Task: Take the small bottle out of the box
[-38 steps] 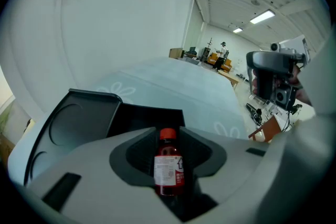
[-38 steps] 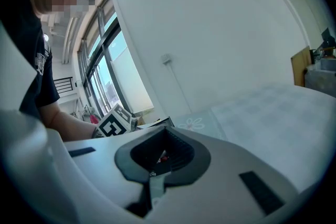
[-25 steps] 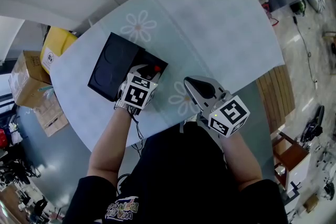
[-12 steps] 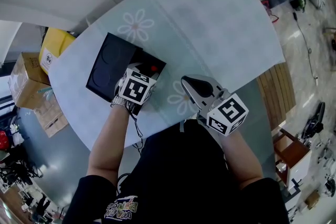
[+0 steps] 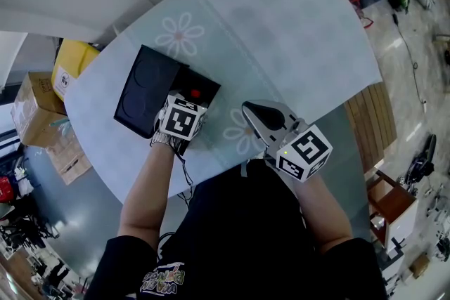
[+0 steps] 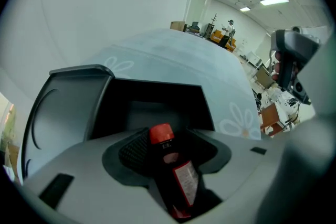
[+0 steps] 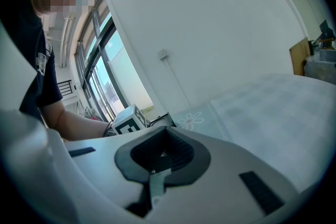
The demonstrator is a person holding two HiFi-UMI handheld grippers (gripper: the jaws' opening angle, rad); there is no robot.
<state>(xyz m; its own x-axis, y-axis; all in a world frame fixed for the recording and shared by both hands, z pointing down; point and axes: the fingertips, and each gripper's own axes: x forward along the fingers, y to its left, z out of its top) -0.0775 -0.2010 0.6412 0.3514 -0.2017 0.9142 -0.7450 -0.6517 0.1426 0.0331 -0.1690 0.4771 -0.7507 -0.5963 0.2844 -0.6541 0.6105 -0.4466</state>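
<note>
- Since a second ago, the left hand-held gripper (image 5: 187, 100) has spread its jaws, and they are opening wider now; the red cap shows more plainly ahead of it.
- The small bottle (image 6: 177, 178) lies inside the open black box (image 5: 144, 84), at the end nearest the person. It sits between the parted jaws with a gap beside it, so it is not clamped.
- The left forearm (image 5: 144, 186) reaches straight to the box, with the gripper dipped into it.
- The right hand-held gripper (image 5: 247, 111) has stayed just right of the box, low over the worktop (image 5: 281, 31), its jaws together and empty.
</note>
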